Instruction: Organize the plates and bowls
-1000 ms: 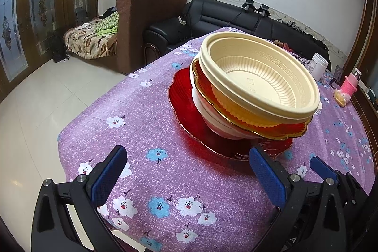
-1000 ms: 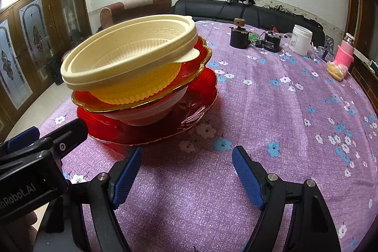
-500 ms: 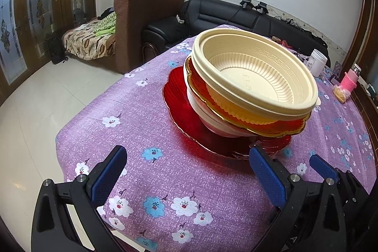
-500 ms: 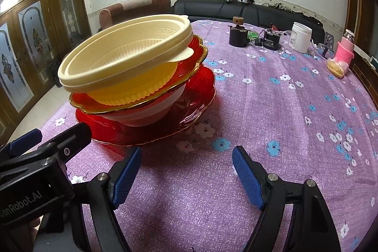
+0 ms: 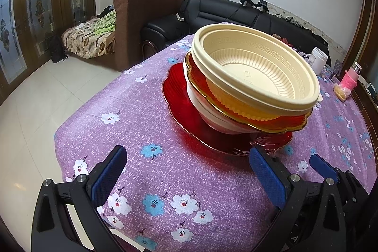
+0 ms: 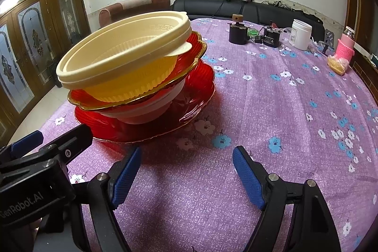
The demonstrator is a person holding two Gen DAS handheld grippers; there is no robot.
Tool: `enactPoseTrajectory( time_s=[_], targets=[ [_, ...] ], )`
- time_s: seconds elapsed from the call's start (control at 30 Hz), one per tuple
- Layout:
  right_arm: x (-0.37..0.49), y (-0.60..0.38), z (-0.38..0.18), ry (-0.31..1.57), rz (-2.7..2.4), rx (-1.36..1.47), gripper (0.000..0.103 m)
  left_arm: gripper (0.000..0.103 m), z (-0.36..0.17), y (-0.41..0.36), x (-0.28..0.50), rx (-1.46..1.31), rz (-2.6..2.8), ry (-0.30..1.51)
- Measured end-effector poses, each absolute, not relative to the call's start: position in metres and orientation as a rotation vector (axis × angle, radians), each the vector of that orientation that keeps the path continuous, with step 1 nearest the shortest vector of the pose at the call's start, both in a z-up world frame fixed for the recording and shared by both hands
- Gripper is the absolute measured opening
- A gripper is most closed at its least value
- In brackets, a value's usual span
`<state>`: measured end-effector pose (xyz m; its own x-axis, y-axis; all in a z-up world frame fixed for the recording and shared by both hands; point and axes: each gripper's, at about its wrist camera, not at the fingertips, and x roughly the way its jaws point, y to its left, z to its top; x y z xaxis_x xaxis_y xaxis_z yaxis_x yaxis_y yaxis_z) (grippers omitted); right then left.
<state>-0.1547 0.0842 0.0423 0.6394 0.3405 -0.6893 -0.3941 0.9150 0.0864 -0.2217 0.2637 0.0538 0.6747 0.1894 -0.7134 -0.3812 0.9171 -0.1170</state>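
Observation:
A tilted stack stands on the purple flowered tablecloth (image 5: 165, 171). A large red plate (image 5: 184, 115) is at the bottom, then a white bowl (image 5: 212, 119), a red gold-rimmed plate (image 5: 278, 123) and a cream plastic bowl (image 5: 255, 67) on top. The stack also shows in the right wrist view: cream bowl (image 6: 122, 56), red plate (image 6: 196, 98). My left gripper (image 5: 186, 171) is open and empty just in front of the stack. My right gripper (image 6: 186, 171) is open and empty, in front and to the right of it. The left gripper's body (image 6: 42, 167) shows at the lower left.
At the table's far end stand a white jar (image 6: 301, 34), a black pot (image 6: 238, 33), a small black box (image 6: 270, 39), a pink-sleeved bottle (image 6: 346, 46) and a bagged snack (image 6: 336, 64). The table edge (image 5: 56, 136) drops to tiled floor at left. Sofas stand behind.
Both grippers have shifted slightly; the stack appears a little further left in the left wrist view and more tilted. Both grippers stay open.

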Motion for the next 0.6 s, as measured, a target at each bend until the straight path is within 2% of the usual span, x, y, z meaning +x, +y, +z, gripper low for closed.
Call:
enactPoseTrajectory(
  time_s=[0.2, 0.47, 0.6],
  targets=[
    [-0.156, 0.084, 0.042, 0.767, 0.429, -0.071, 0.084, 0.103, 0.055, 0.262, -0.226, -0.25, 0.349, 0.739],
    [-0.166, 0.082, 0.054, 0.707, 0.485, -0.059, 0.084, 0.103, 0.096, 0.256, -0.27, -0.213, 0.478, 0.455],
    [-0.168, 0.082, 0.058, 0.69, 0.504, -0.07, 0.084, 0.103, 0.1, 0.25, -0.263, -0.141, 0.44, 0.477]
  ],
)
